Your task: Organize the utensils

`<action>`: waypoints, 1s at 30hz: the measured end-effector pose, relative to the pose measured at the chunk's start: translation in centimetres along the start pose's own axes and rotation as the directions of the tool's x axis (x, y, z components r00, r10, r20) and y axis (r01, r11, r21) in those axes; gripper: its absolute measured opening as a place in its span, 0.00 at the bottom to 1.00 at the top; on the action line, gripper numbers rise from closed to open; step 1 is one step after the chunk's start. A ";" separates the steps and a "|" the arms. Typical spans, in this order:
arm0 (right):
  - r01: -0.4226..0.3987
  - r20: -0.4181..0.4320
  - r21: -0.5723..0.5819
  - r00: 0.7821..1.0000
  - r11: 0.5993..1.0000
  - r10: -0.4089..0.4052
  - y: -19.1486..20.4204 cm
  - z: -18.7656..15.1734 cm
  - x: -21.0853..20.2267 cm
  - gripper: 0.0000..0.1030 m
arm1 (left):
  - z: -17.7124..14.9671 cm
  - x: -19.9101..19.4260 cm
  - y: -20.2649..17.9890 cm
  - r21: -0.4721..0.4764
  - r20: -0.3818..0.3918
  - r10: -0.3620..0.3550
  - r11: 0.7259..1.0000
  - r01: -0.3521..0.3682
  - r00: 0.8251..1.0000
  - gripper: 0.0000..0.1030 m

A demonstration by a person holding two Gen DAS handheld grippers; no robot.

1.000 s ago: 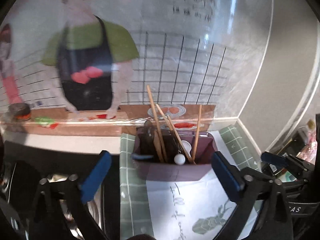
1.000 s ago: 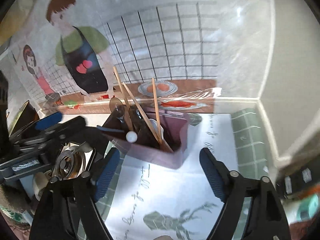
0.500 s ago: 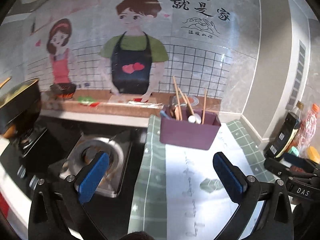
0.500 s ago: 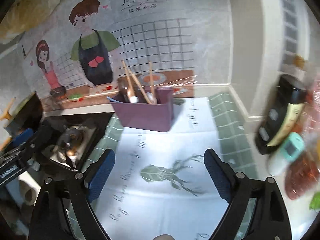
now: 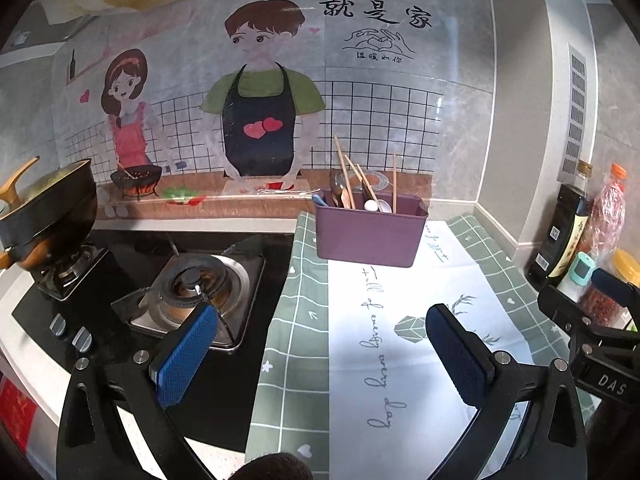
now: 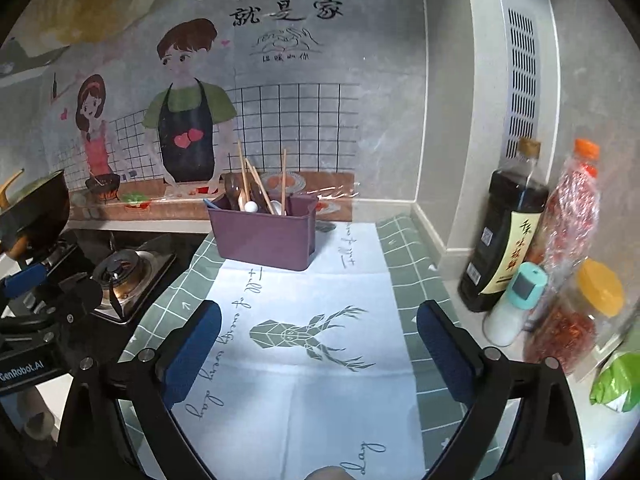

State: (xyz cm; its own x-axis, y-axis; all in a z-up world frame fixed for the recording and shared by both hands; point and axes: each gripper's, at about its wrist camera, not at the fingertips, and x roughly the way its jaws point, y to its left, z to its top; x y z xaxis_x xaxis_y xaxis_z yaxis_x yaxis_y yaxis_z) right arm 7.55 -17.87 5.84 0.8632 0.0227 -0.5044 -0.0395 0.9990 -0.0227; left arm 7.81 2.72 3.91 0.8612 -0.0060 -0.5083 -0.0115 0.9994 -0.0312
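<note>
Purple utensil bin (image 5: 368, 232) holding chopsticks (image 5: 345, 174) and spoons stands far on the surface (image 6: 320, 380); left gripper (image 5: 320, 354) and right gripper (image 6: 318, 350) jaws are released, the right's having just been opening, nothing between them.

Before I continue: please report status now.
Left gripper open, empty. Right gripper open, empty. Purple plastic utensil bin upright, loaded. Path clear.

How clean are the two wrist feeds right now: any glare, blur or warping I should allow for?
Left wrist view: sharp, purple utensil caddy crisp; sheen on the glossy wall sticker; fisheye bends the wall corner. Right wrist view: caddy sharp, but bottles at the right edge look soft; dark vignette in the corners.
</note>
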 end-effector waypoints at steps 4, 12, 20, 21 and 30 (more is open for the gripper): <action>0.001 0.005 -0.002 1.000 1.000 -0.001 -0.3 0.1 -0.3 0.95 | 0.2 -0.5 0.0 -0.012 0.012 0.006 1.000 -0.006 1.000 1.00; -0.001 0.003 0.010 1.000 1.000 0.001 -0.9 0.0 -0.5 0.96 | 0.1 -0.7 -0.1 -0.008 0.000 0.007 1.000 -0.007 1.000 1.00; -0.007 0.000 0.000 1.000 1.000 0.007 -0.5 -0.1 -0.7 0.96 | 0.0 -0.9 -0.2 -0.006 -0.006 0.006 1.000 -0.006 1.000 1.00; -0.007 0.000 -0.001 1.000 1.000 0.007 -0.5 -0.1 -0.7 0.96 | -0.1 -0.9 -0.2 -0.005 -0.006 0.007 1.000 -0.008 1.000 1.00; -0.001 -0.003 0.001 1.000 1.000 0.001 -0.4 -0.1 -0.6 0.97 | -0.1 -0.9 -0.4 -0.003 -0.009 0.000 1.000 0.000 1.000 1.00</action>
State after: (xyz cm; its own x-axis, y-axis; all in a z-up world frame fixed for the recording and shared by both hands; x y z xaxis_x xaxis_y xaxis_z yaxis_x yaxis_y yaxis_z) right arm 7.05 -18.31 6.07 0.8616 0.0233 -0.5070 -0.0397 0.9990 -0.0215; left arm 7.01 2.35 4.26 0.8566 -0.0060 -0.5159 -0.0133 0.9993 -0.0337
